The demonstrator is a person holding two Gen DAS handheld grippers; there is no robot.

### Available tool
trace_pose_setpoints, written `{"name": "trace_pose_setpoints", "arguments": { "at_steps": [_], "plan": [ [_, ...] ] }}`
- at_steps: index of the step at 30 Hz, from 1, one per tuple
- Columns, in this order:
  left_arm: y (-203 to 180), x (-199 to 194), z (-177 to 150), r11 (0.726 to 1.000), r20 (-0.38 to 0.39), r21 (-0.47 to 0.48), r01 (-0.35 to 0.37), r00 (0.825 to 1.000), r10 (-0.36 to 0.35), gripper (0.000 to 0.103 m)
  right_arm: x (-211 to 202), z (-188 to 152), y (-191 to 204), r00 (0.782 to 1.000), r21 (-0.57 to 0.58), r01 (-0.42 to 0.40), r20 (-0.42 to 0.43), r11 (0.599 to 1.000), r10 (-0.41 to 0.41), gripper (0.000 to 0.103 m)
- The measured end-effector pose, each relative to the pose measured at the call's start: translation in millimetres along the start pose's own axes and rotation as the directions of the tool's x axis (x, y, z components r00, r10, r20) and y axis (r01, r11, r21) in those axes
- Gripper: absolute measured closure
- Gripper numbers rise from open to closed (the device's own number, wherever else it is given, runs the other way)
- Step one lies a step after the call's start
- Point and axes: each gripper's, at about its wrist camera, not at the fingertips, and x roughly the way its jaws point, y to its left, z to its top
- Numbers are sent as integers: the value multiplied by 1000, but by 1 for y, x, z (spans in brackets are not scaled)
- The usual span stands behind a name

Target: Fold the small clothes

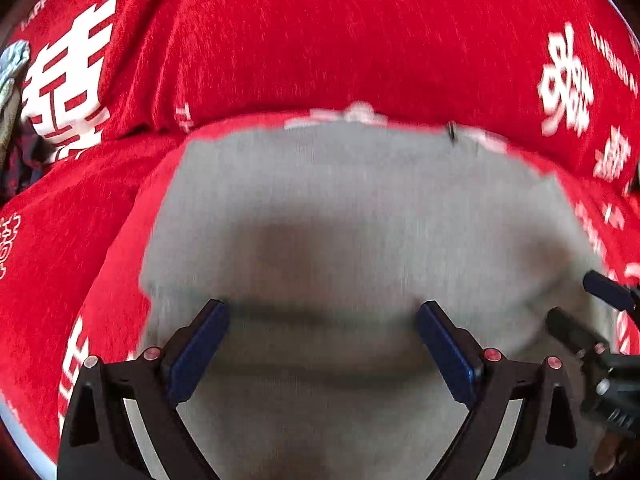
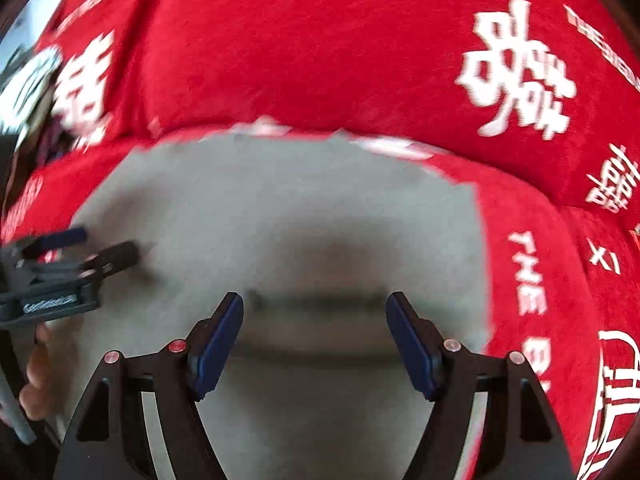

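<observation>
a grey garment (image 1: 360, 216) lies flat on a red cloth (image 1: 320, 40) printed with white chinese characters and "happy we…", "the b…", "xi"; the left gripper (image 1: 322, 344) and right gripper (image 2: 315, 340) both hover over it, fingers spread apart, gripping nothing.

Bright, motion-blurred, fisheye-warped edges, soft shadows

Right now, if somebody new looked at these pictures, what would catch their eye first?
The bright red cloth with big white characters fills the background in both views. On it lies a plain grey garment, spread flat in the middle. Both grippers, left gripper and right gripper, hang open just above the grey garment, holding nothing.
</observation>
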Motion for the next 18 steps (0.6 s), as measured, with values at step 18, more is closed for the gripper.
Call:
{"name": "trace_pose_setpoints", "arguments": {
  "at_steps": [18],
  "plan": [
    [-14,-72,-150,997,60,71,-11,998,7,1,-74,-157,22,991,-140,49,130,989,-31,26]
  ]
}}
